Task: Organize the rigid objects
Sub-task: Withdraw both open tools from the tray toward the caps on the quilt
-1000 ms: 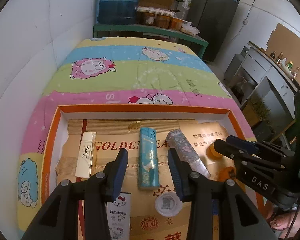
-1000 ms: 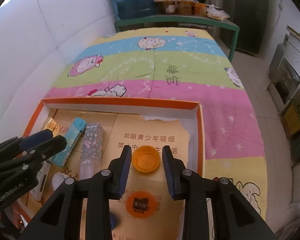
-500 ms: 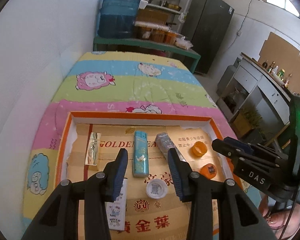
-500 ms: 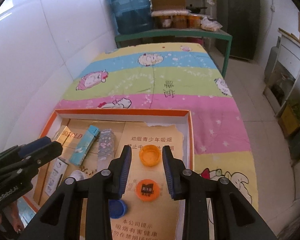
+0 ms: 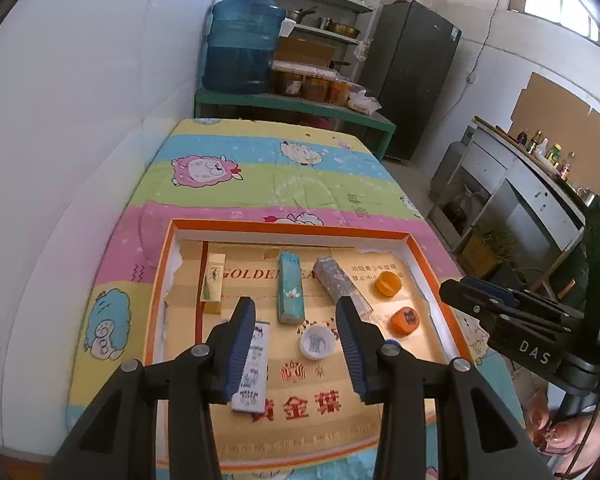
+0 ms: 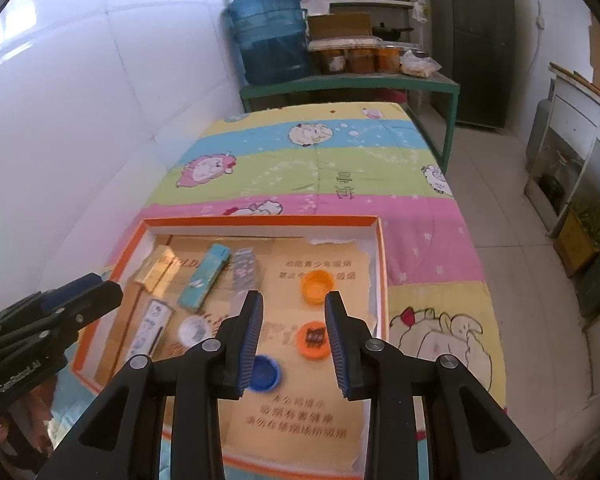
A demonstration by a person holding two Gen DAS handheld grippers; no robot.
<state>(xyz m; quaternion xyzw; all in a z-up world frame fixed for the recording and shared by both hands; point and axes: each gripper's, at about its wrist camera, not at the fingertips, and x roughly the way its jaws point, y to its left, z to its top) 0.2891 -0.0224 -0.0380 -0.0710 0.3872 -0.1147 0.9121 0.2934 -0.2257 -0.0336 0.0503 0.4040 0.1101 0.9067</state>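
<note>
Teal lighter (image 5: pixel 290 293) lies beyond the empty, spread left gripper (image 5: pixel 296 342).

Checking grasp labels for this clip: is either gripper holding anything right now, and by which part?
Nothing is held. The left gripper and right gripper are both open, hovering above the orange tray with nothing between their fingers.

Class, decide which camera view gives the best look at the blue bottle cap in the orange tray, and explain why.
The right wrist view: the blue bottle cap shows mostly whole, open side up, beside the left finger of the right hand-held gripper. In the left wrist view only a sliver peeks out behind a finger of the left hand-held gripper.
</note>
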